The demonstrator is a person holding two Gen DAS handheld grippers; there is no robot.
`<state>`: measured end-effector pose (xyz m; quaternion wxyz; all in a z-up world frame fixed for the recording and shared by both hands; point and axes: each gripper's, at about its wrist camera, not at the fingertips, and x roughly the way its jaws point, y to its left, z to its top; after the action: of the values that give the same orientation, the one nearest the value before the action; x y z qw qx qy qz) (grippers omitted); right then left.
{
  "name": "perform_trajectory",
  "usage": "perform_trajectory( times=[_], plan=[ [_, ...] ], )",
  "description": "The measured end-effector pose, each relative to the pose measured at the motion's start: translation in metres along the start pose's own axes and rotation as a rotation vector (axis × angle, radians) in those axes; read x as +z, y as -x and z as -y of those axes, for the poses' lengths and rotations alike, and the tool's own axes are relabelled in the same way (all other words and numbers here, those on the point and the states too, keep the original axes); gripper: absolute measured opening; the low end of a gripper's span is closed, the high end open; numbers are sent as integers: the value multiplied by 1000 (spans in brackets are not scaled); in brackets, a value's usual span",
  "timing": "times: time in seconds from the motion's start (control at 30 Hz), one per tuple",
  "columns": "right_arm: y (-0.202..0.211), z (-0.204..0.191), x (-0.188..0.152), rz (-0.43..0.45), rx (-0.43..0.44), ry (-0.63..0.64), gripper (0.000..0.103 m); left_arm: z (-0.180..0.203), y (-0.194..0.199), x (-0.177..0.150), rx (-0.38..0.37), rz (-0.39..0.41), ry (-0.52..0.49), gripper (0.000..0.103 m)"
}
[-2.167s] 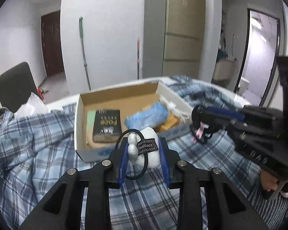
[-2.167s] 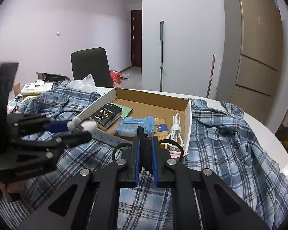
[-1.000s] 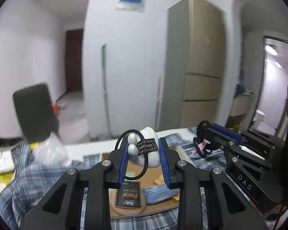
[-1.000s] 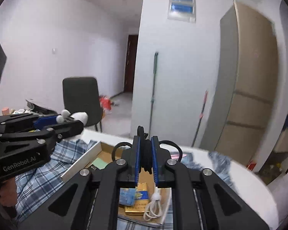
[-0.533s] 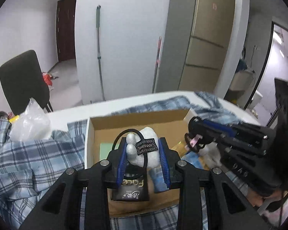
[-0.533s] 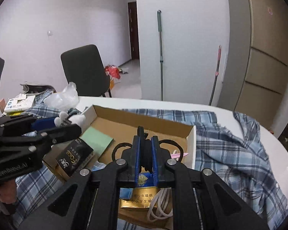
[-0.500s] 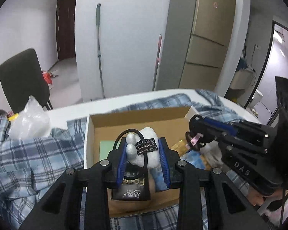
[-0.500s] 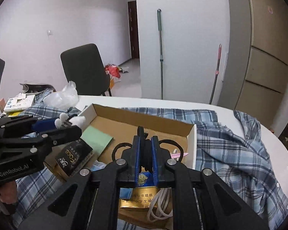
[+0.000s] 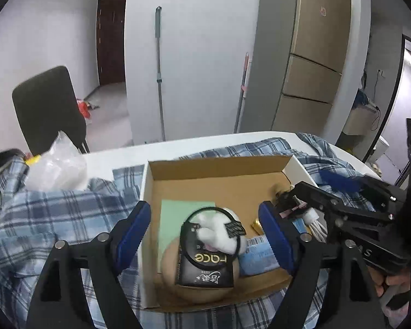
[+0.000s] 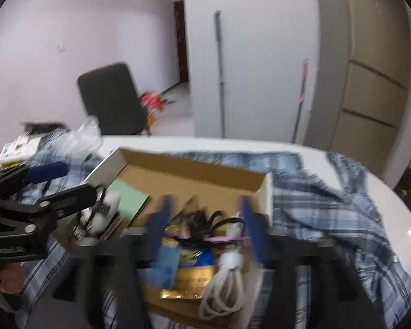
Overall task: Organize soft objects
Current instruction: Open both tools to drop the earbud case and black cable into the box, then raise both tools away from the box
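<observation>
Blue-padded left tongs and right tongs have just been opening and stand apart, the white plush hair tie and black hair tie dropped loose inside the cardboard box; both look light, squashy, best pinched across their elastic loops.

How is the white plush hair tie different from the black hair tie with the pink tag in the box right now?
The white plush hair tie is bulky and fluffy on a black loop; the black hair tie is thin and tangled, with a pink tag. The plush one lies on the black "face" packet at the box's left; the black one lies over the gold pack and white cable at its right. Both lie released in the cardboard box, between open fingers.
</observation>
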<state>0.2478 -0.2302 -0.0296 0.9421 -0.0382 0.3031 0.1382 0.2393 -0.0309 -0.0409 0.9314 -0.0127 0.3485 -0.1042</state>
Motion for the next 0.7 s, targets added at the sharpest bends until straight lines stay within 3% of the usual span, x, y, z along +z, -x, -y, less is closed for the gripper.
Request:
perform_trajectory(
  times=[0.33, 0.5, 0.7],
  plan=[
    [49, 6, 25, 116, -33, -29, 73, 0, 45, 15, 16, 109, -3, 82],
    [100, -8, 30, 213, -40, 19, 73, 7, 93, 14, 38, 209, -39, 82],
    [161, -27, 17, 356, -69, 57, 79, 5, 146, -1, 7, 280, 1, 82]
  ],
)
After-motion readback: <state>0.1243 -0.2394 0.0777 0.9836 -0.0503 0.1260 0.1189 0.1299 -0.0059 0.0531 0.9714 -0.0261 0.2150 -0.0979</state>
